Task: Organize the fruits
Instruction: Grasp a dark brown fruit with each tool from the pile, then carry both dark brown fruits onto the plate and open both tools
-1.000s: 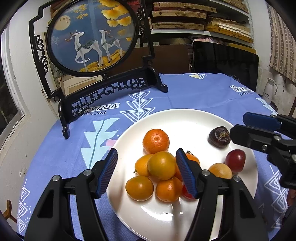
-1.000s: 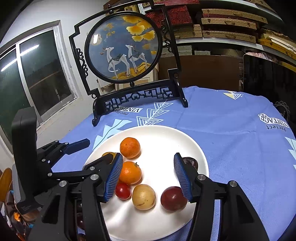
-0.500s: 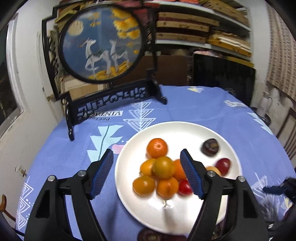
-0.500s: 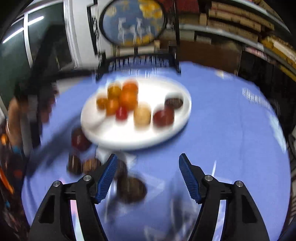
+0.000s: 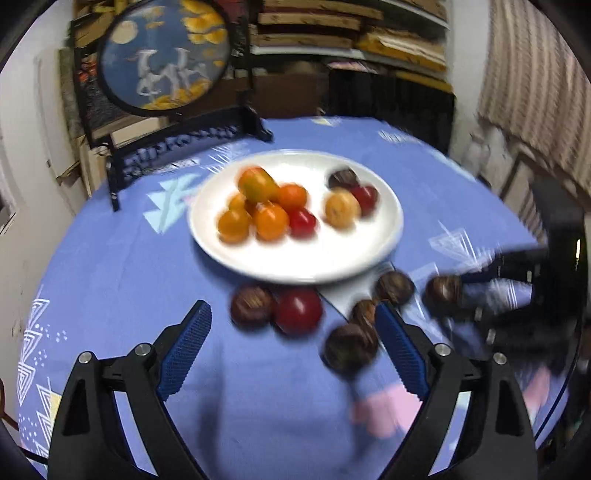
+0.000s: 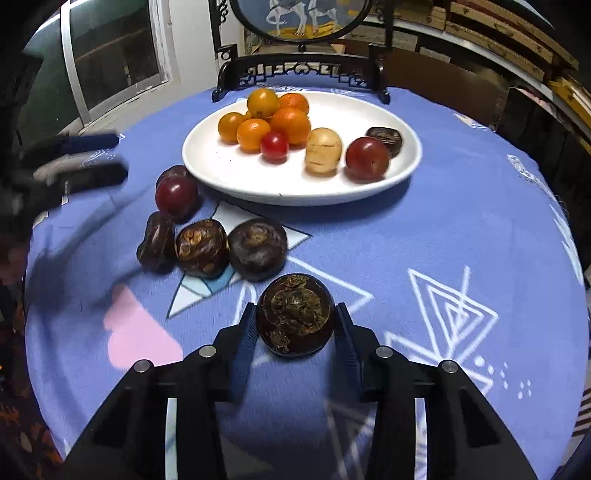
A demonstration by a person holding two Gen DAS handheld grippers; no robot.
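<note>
A white plate [image 6: 236, 182] [image 5: 295, 264] holds several oranges [image 6: 290, 123], a small red fruit [image 6: 274, 146], a pale fruit [image 6: 323, 149], a red plum [image 6: 367, 158] and a dark brown fruit [image 6: 385, 138]. On the cloth before the plate lie a red plum [image 6: 175, 197] and several dark brown fruits [image 6: 256, 247]. My right gripper [image 6: 295, 325] is shut on one dark brown fruit [image 6: 295, 314] resting on the cloth. My left gripper [image 5: 291, 345] is open and empty, above the cloth near a plum [image 5: 297, 310] and a dark fruit [image 5: 349, 347]; it shows blurred in the right wrist view [image 6: 74, 162].
A round painted screen on a black carved stand [image 6: 301, 72] [image 5: 166, 59] stands behind the plate. The round table has a blue patterned cloth [image 6: 443, 240]. Shelves with stacked boards [image 5: 351, 33] and a dark panel [image 5: 388, 96] are behind; a window [image 6: 110, 55] is at left.
Both grippers have pulled back from the plate toward the table's near side. My right gripper has come down and closed on a dark brown fruit on the cloth.
</note>
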